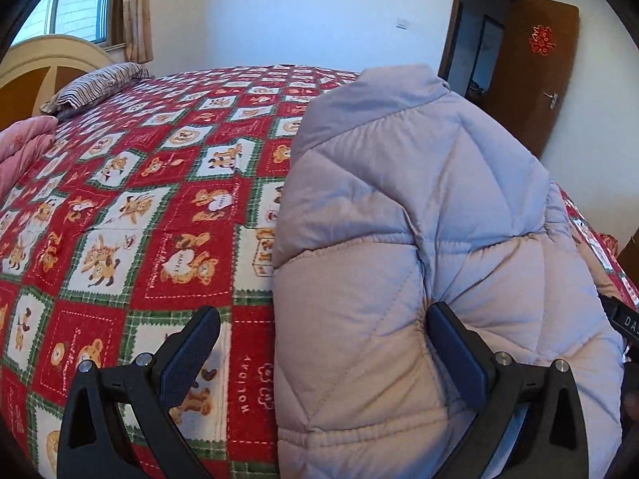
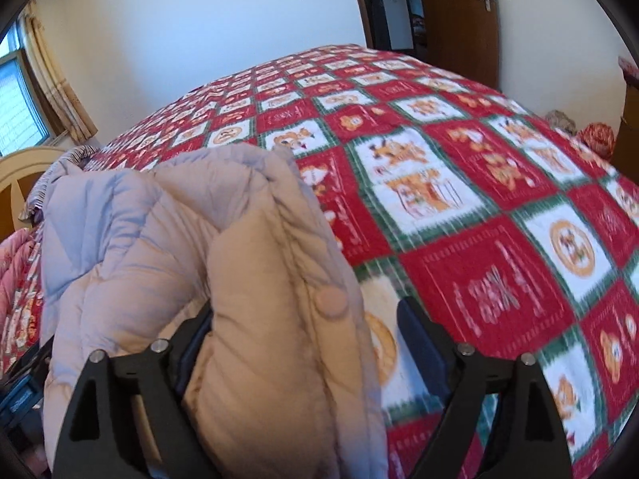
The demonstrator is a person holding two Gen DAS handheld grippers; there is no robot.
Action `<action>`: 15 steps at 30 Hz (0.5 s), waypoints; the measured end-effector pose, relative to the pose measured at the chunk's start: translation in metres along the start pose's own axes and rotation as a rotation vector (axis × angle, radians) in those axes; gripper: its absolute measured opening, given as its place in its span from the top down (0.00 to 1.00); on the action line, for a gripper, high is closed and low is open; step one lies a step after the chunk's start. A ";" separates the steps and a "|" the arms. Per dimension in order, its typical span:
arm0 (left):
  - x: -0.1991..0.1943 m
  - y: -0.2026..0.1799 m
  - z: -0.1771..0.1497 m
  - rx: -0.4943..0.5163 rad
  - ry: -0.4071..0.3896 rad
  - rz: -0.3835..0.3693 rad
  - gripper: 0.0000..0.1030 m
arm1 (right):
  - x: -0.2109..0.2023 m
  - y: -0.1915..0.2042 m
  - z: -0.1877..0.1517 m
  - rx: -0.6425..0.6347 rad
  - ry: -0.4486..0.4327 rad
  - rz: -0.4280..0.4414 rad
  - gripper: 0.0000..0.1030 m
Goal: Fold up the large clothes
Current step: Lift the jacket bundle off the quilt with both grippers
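On the bear-print bedspread [image 1: 131,215], both wide-open grippers, left [image 1: 323,343] and right [image 2: 307,331], straddle the puffy jacket [image 1: 419,207]; its far side hides behind folds.

My puffy jacket [image 1: 419,239] runs off the bottom edge at 6 o'clock in both views, hiding the bedspread [image 1: 139,199] beneath. My left gripper [image 1: 323,343] has its right finger [image 1: 455,343] partly sunk in padding. The right view's bedspread smears with blur toward 3 o'clock. The doorway [image 1: 479,40] interior is too dark to read.
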State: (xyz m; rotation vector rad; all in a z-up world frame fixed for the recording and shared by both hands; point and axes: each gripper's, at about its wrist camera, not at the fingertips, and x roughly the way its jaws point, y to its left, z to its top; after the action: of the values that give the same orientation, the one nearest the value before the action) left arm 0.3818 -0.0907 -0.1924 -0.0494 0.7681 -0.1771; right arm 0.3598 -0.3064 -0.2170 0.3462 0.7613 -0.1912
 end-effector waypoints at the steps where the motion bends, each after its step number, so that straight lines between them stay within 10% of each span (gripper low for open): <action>1: 0.000 -0.002 0.000 0.006 -0.001 0.001 0.01 | 0.000 -0.005 -0.003 0.023 0.011 0.008 0.11; 15: 0.007 -0.001 -0.004 0.003 0.014 -0.093 0.01 | -0.001 -0.009 -0.021 0.074 0.039 0.164 0.22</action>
State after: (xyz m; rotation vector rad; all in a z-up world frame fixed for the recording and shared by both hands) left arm 0.3844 -0.0926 -0.1998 -0.0810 0.7802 -0.2674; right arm 0.3436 -0.3066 -0.2327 0.4812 0.7617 -0.0588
